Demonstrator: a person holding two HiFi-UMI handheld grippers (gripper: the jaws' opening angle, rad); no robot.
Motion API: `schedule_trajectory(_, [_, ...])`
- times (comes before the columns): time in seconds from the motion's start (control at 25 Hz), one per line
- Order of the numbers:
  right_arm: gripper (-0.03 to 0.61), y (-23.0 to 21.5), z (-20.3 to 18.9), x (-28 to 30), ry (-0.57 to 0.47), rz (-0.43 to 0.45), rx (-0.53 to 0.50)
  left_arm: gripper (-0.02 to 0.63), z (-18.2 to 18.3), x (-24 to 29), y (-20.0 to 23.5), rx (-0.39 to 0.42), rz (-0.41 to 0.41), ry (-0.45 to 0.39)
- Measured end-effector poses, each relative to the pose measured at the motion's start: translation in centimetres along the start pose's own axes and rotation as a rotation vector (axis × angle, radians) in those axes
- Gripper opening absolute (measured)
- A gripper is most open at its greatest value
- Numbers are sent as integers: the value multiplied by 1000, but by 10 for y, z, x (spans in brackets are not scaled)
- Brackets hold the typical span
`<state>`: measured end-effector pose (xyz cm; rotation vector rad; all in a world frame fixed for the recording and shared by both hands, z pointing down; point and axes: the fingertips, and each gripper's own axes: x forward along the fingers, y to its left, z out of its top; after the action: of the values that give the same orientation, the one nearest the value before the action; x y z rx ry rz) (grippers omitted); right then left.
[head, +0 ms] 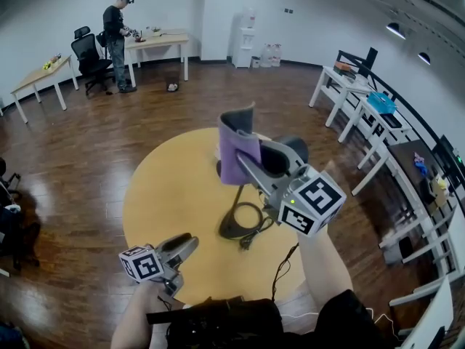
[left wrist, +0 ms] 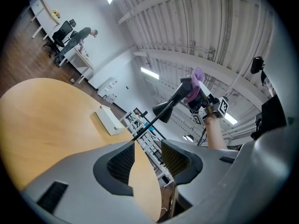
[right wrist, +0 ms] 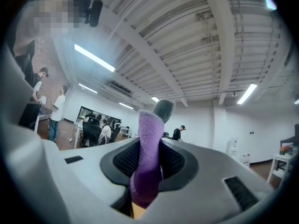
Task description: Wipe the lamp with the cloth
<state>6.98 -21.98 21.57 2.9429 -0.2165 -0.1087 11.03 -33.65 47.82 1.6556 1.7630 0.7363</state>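
Round yellow table [head: 163,187] on dark wood floor. Black lamp [head: 234,227] near ctr: flat base, thin stem, cable [head: 256,233] looped at base. R gripper [head: 245,163] up over it, gripping cloth [head: 237,150]: purple w/ grey top, hanging by lamp's upper end; contact unclear. L gripper [head: 190,241] low at table's near-left edge. Bkgd: person [head: 115,38] at desk [head: 158,42], chair [head: 90,55] beside; white desks [head: 350,93] along right.

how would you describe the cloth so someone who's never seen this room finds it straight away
Start at the round yellow table in the middle of the room, with the black lamp standing on it. Above the lamp's base, the right gripper pinches the cloth: a fuzzy purple strip with a grey edge, the only purple, soft thing there.
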Motion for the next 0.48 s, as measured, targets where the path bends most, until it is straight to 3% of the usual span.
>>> schedule_trajectory(0.16, [103, -8, 19, 0, 2, 6, -28, 176, 4, 4, -3, 10, -6, 4])
schedule_trajectory(0.36, [103, 1, -12, 24, 147, 41, -55, 176, 10, 12, -8, 36, -23, -10])
schedule_trajectory(0.48, [103, -3, -20, 23, 149, 36, -21, 176, 10, 16, -14, 62, -27, -9])
